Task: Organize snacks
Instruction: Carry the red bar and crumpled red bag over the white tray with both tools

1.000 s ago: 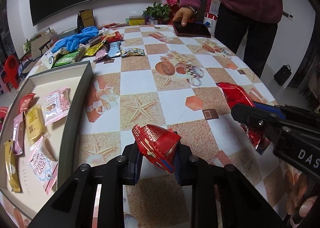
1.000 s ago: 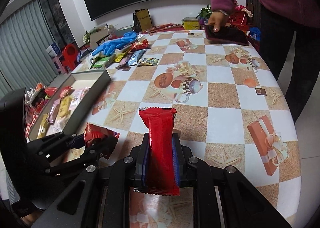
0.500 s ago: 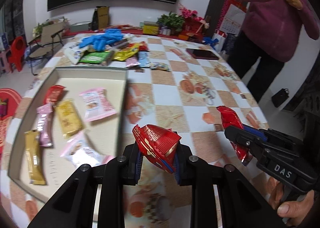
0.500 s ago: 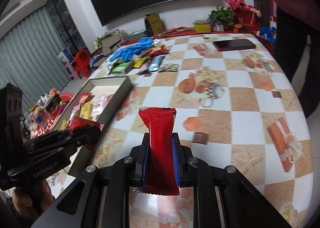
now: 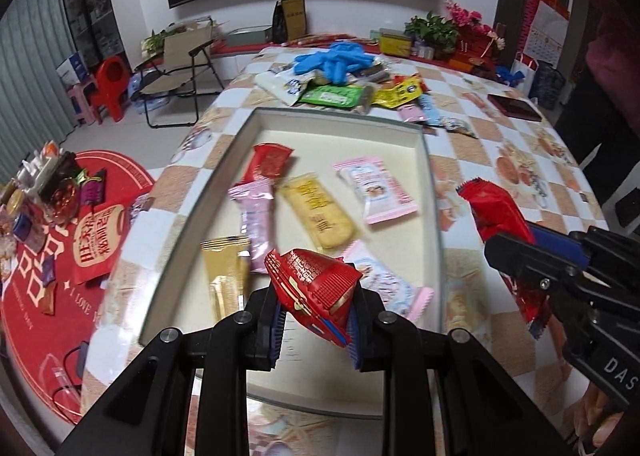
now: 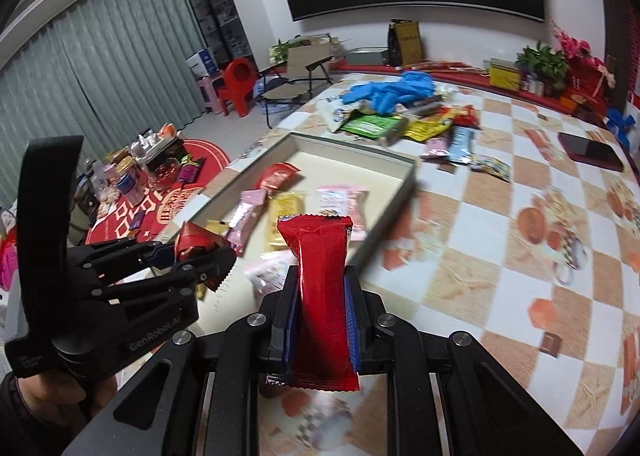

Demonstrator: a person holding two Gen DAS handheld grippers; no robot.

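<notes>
My left gripper (image 5: 316, 330) is clamped on a red ridged packet (image 5: 314, 280) over the tray's (image 5: 434, 192) near end, so I'd lower before letting go. My right gripper (image 6: 322, 330) pinches a long red wrapper (image 6: 320, 288) beside the rim at 3 o'clock. The tray holds pink, yellow, gold and red packets.

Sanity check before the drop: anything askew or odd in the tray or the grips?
Nothing damaged or spilled. The snacks in the shallow grey tray lie scattered at mixed angles. The left gripper pinches its crumpled red printed packet tilted; the right gripper holds its long plain red wrapper straight.
</notes>
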